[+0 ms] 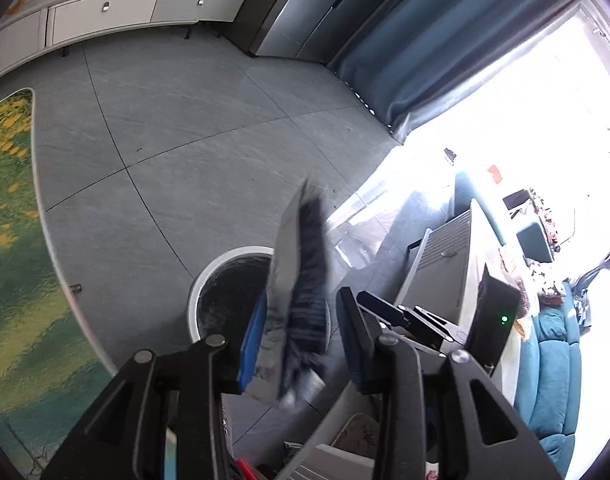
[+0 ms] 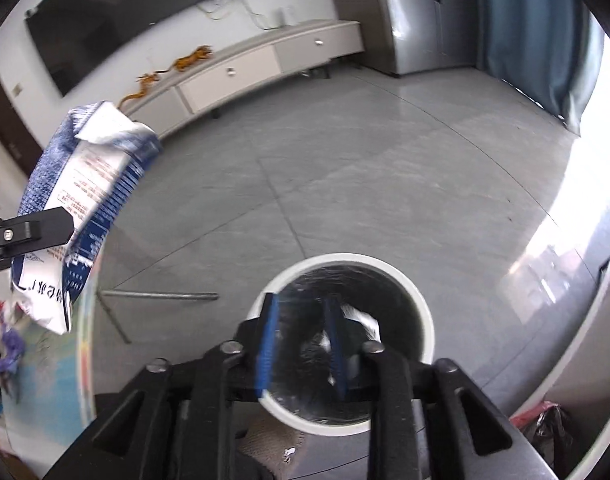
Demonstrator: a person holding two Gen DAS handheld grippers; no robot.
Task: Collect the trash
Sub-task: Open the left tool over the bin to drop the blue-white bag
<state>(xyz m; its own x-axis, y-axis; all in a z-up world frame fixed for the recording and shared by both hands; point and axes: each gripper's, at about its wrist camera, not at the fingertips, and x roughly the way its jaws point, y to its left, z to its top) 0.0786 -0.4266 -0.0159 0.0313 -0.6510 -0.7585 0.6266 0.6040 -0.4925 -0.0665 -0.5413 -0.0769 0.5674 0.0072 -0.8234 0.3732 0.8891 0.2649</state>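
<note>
A white round bin (image 1: 199, 288) with a black liner stands on the grey floor. My left gripper (image 1: 301, 340) is above and beside it. A blue-and-white packet (image 1: 301, 280) stands blurred between its blue pads. The packet lies against the left pad and a narrow gap shows at the right pad. From the right wrist view the same packet (image 2: 85, 184) hangs at the left, by a black finger (image 2: 33, 234). My right gripper (image 2: 301, 344) hovers open over the bin (image 2: 413, 296) with nothing pressed between its pads. A dark crumpled piece with white patches (image 2: 361, 320) lies blurred inside the liner.
A table with a green and yellow top (image 1: 9, 240) runs along the left. A white low cabinet (image 2: 233, 76) stands at the far wall, a blue curtain (image 1: 445, 48) and a blue sofa (image 1: 553, 360) to the right. A red and black bag (image 2: 545, 420) lies near the bin.
</note>
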